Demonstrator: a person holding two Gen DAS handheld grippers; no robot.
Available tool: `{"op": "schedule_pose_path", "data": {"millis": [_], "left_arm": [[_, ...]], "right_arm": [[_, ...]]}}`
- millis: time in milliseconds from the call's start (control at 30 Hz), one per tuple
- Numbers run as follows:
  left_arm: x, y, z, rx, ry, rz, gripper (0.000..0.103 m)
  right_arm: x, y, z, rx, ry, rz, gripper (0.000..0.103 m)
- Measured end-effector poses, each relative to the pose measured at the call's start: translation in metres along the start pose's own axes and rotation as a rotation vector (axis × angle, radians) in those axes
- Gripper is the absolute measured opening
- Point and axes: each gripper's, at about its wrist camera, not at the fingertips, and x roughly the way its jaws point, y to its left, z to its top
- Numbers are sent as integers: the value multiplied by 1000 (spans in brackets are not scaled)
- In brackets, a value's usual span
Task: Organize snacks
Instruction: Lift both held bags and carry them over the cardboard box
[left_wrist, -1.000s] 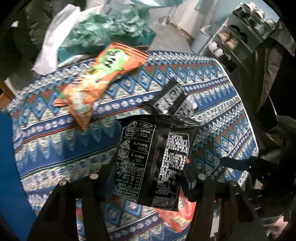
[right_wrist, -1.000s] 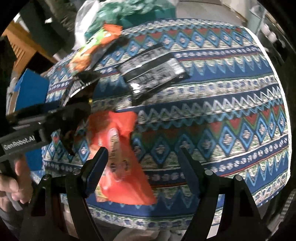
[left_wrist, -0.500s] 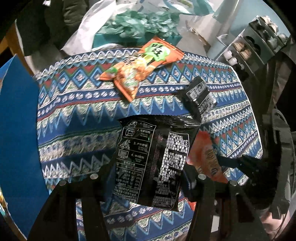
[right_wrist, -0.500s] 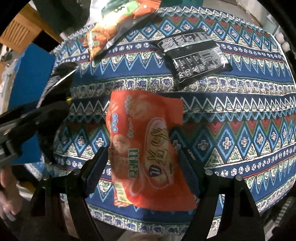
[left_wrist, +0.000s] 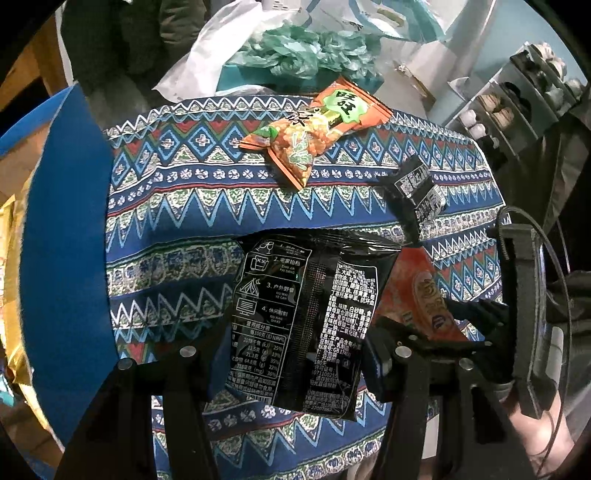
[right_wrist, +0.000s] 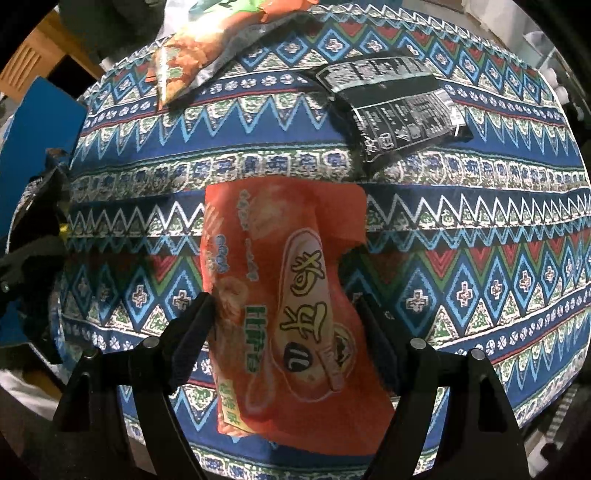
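My left gripper (left_wrist: 295, 354) is shut on a black snack bag (left_wrist: 303, 325) with white print and holds it above the patterned tablecloth (left_wrist: 184, 206). An orange snack bag (right_wrist: 280, 295) lies flat on the cloth (right_wrist: 480, 221) between the fingers of my right gripper (right_wrist: 284, 328). That gripper is open and points down, its left fingertip (right_wrist: 195, 321) at the bag's edge. The left wrist view shows this orange bag (left_wrist: 417, 295) just right of the black one. A second black bag (right_wrist: 391, 103) and an orange-and-green bag (left_wrist: 317, 129) lie farther back.
A blue box (left_wrist: 66, 240) stands against the table's left side, with yellow packaging beside it. Green and white plastic bags (left_wrist: 303, 51) are piled beyond the far edge. A shoe rack (left_wrist: 517, 96) stands at the far right. The left gripper's dark body (right_wrist: 33, 258) shows left of the orange bag.
My left gripper has carried the black bag leftward, so the blue box fills more of its view. My right gripper has come down over the orange bag, which now lies between its fingers.
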Motion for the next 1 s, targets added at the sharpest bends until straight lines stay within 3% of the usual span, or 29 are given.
{"op": "schedule_pose_path", "data": {"millis": [133, 267, 300, 400, 667, 733, 1000], "left_arm": [[-8, 2, -3, -11, -10, -2, 60], [-21, 5, -6, -17, -33, -6, 60], [-23, 6, -6, -19, -38, -7, 60], [-35, 9, -7, -32, -58, -11, 60], [-55, 19, -11, -59, -88, -21, 60], [-59, 21, -12, -67, -91, -21, 60], [-81, 35, -13, -104, -133, -26, 60]], "right_arm": [[-1, 6, -1, -10, -8, 21, 58], [-5, 11, 4, -18, -27, 16, 50], [-8, 10, 3, -19, -32, 15, 40], [-19, 13, 9, -24, -52, 19, 32], [-30, 30, 14, -54, -79, 19, 29], [-35, 35, 16, -64, -94, 16, 22], [-70, 38, 10, -114, -165, 4, 21]]}}
